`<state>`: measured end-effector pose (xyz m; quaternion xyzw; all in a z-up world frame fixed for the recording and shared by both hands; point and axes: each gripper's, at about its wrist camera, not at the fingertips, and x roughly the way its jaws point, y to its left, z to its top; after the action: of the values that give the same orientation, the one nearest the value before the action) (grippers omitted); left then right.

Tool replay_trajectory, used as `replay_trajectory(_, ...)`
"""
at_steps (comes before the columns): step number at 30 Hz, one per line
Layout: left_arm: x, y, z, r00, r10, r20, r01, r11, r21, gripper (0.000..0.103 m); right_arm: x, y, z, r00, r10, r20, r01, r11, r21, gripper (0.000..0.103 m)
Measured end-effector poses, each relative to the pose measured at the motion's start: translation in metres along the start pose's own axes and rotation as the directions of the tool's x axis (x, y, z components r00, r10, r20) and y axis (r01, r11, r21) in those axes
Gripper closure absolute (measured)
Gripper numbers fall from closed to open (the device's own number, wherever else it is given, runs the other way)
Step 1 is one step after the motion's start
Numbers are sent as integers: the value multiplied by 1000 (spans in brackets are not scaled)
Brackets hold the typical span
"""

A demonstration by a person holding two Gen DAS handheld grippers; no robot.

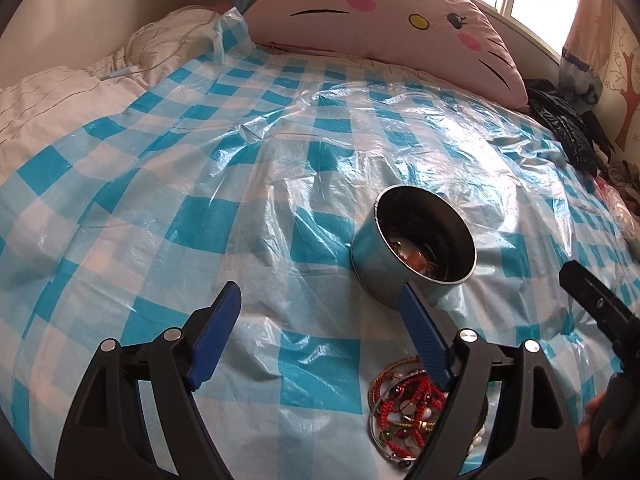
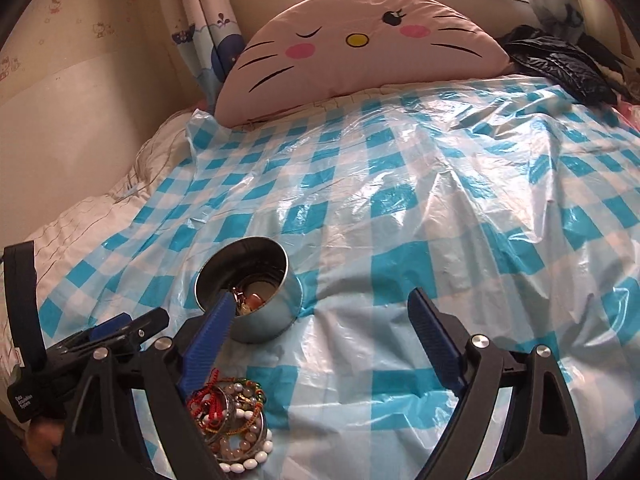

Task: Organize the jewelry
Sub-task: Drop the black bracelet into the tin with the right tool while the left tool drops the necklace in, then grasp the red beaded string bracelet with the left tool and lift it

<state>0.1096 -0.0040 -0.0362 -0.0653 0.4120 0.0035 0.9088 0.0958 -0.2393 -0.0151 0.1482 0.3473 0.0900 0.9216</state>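
Jewelry [image 2: 230, 424] lies piled at the lower left of my right view, near the tin [image 2: 250, 290]; both my grippers [image 1: 320, 320] [image 2: 324, 334] gape empty, so I'd pinch one bracelet only, lifting it clear.

On the bed [image 2: 400, 208] a tin [image 2: 256, 292] stands with trinkets inside; a heap of bracelets [image 2: 232, 420] lies just before it, a cushion [image 2: 352, 52] far behind.

Open checked plastic sheet [image 1: 168, 200] lies left of and beyond the steel tin [image 1: 416, 246] (upright, mouth unobstructed). The bracelet pile [image 2: 232, 420] blocks the near ground just before the tin. The cat-face cushion [image 2: 360, 52] bounds the far edge.
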Motion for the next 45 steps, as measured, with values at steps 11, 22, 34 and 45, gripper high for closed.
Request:
replay_trajectory(11, 5, -49, -29, 989, -116, -95, 133, 973, 191, 28, -6, -8, -7, 1000, -3, -7, 3, 1000, 24, 15)
replay_trajectory(22, 16, -36, -26, 966, -209, -152, 228, 967, 115, 100, -2, -8, -8, 1000, 15, -22, -15, 1000, 15, 15)
replay_trajectory(34, -12, 15, -5, 969, -240, 59, 245, 965, -92, 100, 25, 37, -29, 973, 119, -197, -151, 976, -156, 15)
replay_trajectory(45, -19, 39, -1, 947, -298, 122, 317, 930, -188, 100, 33, 81, -44, 961, 143, -238, -218, 918, -330, 23)
